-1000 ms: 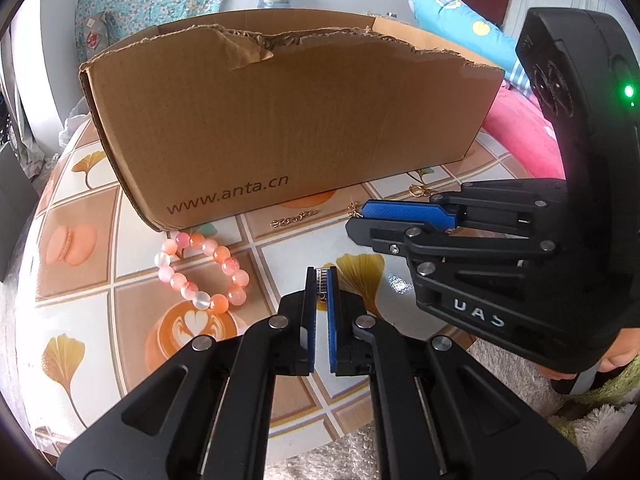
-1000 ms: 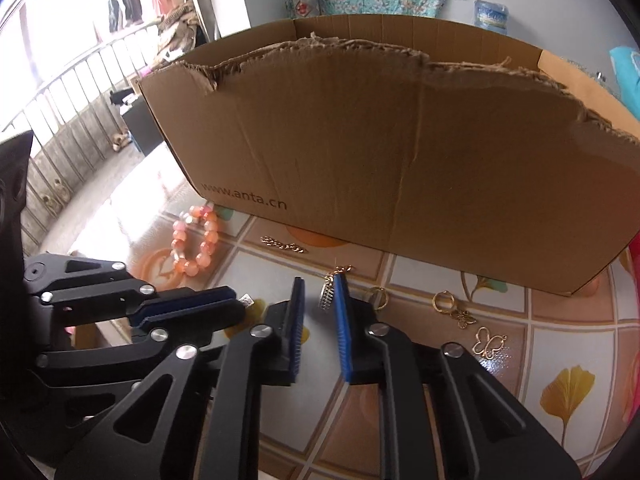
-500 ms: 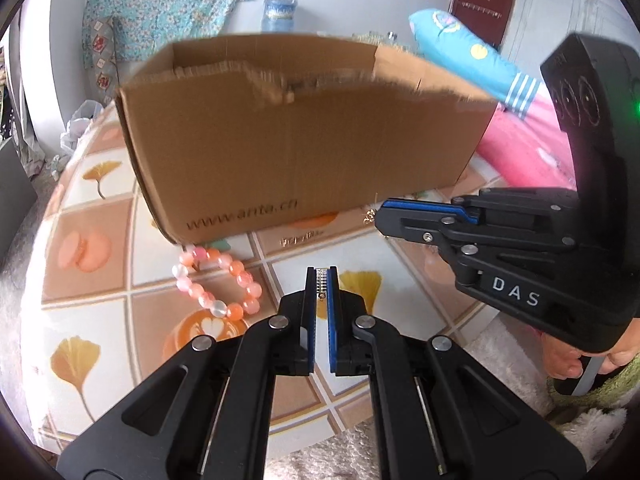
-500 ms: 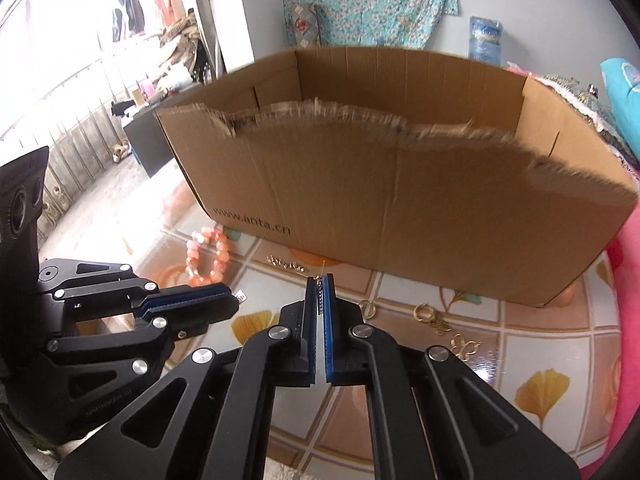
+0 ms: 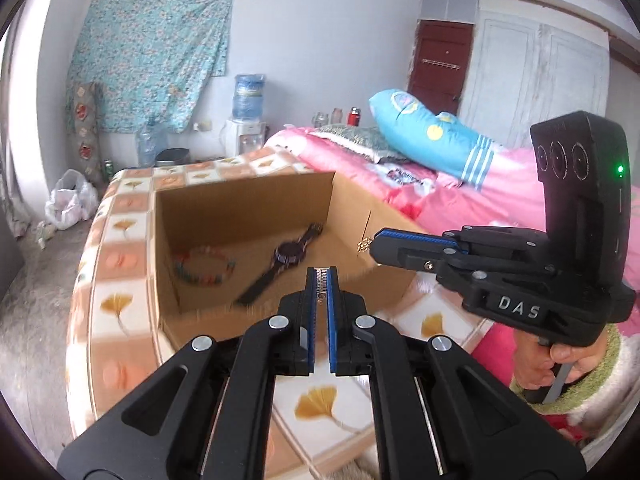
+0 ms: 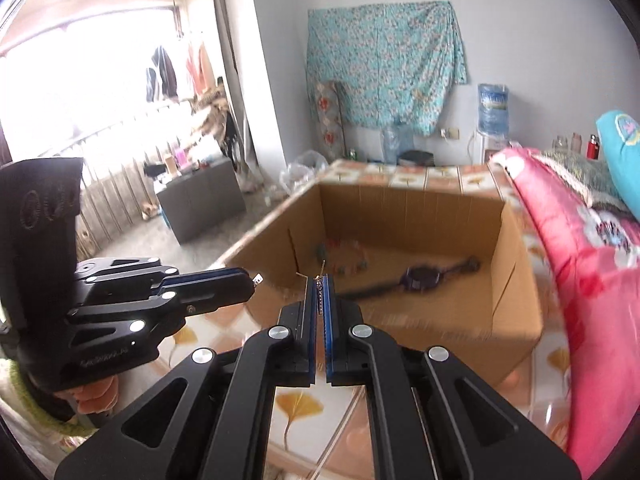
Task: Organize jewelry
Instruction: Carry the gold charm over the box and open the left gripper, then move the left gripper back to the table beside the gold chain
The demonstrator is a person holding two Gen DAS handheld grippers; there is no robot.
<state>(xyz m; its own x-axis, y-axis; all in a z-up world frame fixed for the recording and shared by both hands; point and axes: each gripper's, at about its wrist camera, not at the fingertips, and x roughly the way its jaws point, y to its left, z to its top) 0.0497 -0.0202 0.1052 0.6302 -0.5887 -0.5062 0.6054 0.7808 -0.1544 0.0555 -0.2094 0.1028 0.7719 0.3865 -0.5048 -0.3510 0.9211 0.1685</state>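
Note:
An open cardboard box (image 5: 244, 200) (image 6: 516, 288) stands on the tiled table. Inside lie a dark wristwatch (image 5: 290, 258) (image 6: 420, 278) and a multicoloured bead bracelet (image 5: 202, 268) (image 6: 344, 258). My left gripper (image 5: 321, 276) is shut on a small silver jewelry piece (image 5: 321, 280) and is raised just before the box's near rim. My right gripper (image 6: 319, 284) is shut on a small gold earring (image 6: 319, 288), also raised before the box; the earring dangles from its tip in the left wrist view (image 5: 364, 244).
The table (image 5: 116, 272) has a ginkgo-leaf tile pattern. A pink bed (image 5: 400, 176) (image 6: 580, 264) with a blue pillow (image 5: 432, 136) lies to the right. A water dispenser (image 5: 246, 120) stands at the back wall, a dark cabinet (image 6: 200, 200) at left.
Both grippers have lifted from the tabletop to above box height, each still holding its piece. The right gripper closed on the earring. The box interior now shows.

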